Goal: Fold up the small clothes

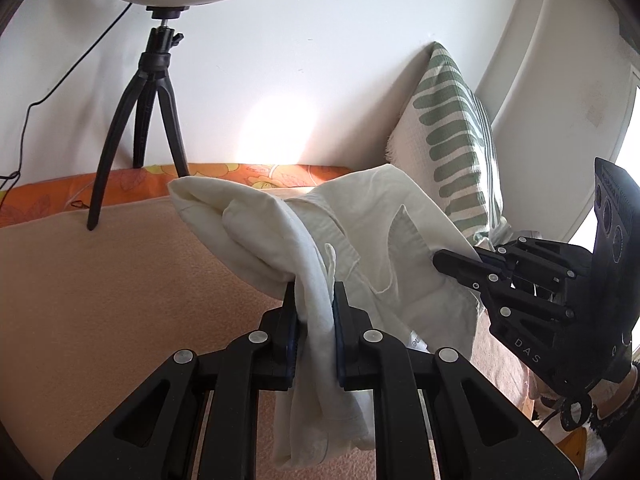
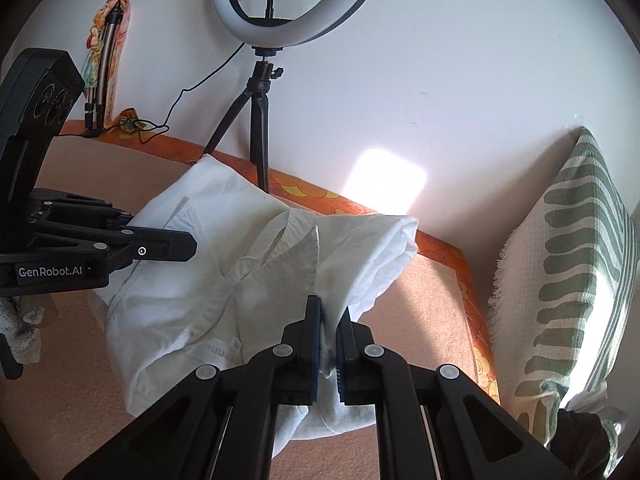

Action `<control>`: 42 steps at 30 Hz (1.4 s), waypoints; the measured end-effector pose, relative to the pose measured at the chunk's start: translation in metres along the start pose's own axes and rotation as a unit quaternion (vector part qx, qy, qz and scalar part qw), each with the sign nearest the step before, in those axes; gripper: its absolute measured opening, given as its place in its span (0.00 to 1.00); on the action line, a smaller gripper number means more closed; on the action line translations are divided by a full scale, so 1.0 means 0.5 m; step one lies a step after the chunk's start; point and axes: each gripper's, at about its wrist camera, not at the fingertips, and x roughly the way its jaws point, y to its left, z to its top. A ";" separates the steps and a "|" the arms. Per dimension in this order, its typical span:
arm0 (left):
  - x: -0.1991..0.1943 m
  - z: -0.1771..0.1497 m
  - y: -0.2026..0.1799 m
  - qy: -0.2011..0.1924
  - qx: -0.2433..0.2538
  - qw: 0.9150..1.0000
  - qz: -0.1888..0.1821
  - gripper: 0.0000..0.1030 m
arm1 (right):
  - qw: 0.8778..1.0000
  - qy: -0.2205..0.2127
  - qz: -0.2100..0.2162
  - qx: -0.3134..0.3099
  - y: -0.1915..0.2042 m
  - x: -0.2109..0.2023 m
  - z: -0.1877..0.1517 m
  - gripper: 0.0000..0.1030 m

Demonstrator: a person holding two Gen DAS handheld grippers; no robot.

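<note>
A small white garment (image 1: 360,240) hangs lifted above the peach blanket (image 1: 100,300), bunched and draped between both grippers. My left gripper (image 1: 314,296) is shut on a gathered edge of it, with cloth hanging down between the fingers. My right gripper (image 2: 330,316) is shut on another edge of the white garment (image 2: 224,272). In the left wrist view the right gripper (image 1: 460,262) comes in from the right, fingers against the cloth. In the right wrist view the left gripper (image 2: 168,246) comes in from the left.
A ring light on a black tripod (image 2: 260,120) stands at the back by the white wall. A green-patterned pillow (image 2: 572,280) leans at the right. An orange floral sheet (image 2: 448,248) edges the peach blanket (image 2: 420,320). A cable (image 2: 200,84) trails left.
</note>
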 end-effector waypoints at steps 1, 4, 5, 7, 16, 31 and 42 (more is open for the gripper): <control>0.010 0.000 -0.003 0.001 0.002 1.000 0.003 0.12 | 1.000 0.003 -0.003 0.001 -0.010 0.011 -0.002 0.04; 0.047 0.004 0.002 0.026 0.001 1.000 0.017 0.14 | 1.000 0.024 -0.018 0.006 -0.044 0.047 -0.010 0.04; 0.054 0.005 0.006 0.036 -0.002 0.999 0.029 0.15 | 0.999 0.033 -0.038 0.011 -0.054 0.058 -0.012 0.07; 0.054 0.007 0.013 0.044 -0.010 0.998 0.037 0.17 | 0.997 0.048 -0.048 0.043 -0.083 0.070 -0.019 0.20; -0.012 -0.001 -0.011 0.034 0.026 0.998 0.056 0.79 | 0.989 0.039 -0.066 0.126 -0.125 0.041 -0.041 0.85; -0.116 -0.010 -0.056 0.030 0.049 0.995 0.079 0.80 | 0.986 0.009 -0.073 0.147 -0.074 -0.067 -0.027 0.97; -0.261 -0.050 -0.083 -0.001 0.069 0.995 0.077 0.80 | 0.982 -0.016 -0.076 0.174 -0.002 -0.187 -0.037 1.00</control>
